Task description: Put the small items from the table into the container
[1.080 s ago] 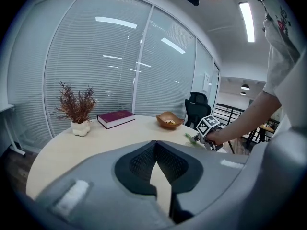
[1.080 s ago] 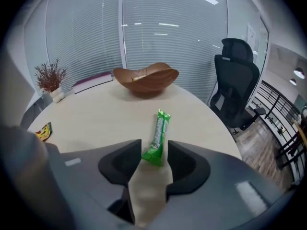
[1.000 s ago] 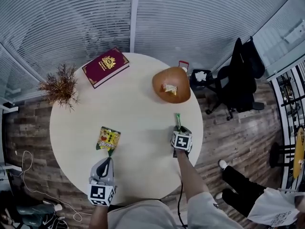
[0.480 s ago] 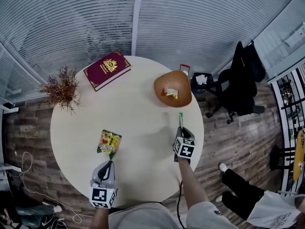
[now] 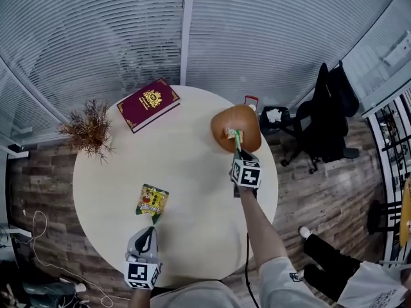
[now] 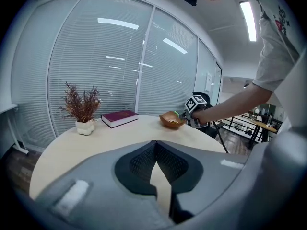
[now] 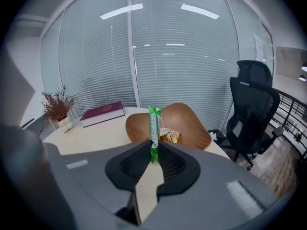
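Observation:
My right gripper (image 5: 238, 151) (image 7: 152, 153) is shut on a slim green snack packet (image 7: 153, 127) (image 5: 237, 141), which sticks out ahead of the jaws over the near rim of the brown wooden bowl (image 5: 235, 128) (image 7: 188, 123). A yellow wrapped item (image 7: 169, 136) lies inside the bowl. A yellow-green snack pouch (image 5: 152, 200) lies flat on the round table (image 5: 186, 165), just in front of my left gripper (image 5: 151, 224) (image 6: 154, 147). That gripper rests low near the table's front edge, shut with nothing between its pads.
A dark red book (image 5: 149, 102) (image 6: 120, 118) lies at the table's far side, and a dried plant in a white pot (image 5: 90, 132) (image 6: 82, 110) stands at the left edge. A black office chair (image 5: 327, 111) (image 7: 252, 114) stands beyond the bowl on the right.
My right gripper lifted the green packet off the table and carried it away from me to the bowl's rim. The left gripper stayed where it was.

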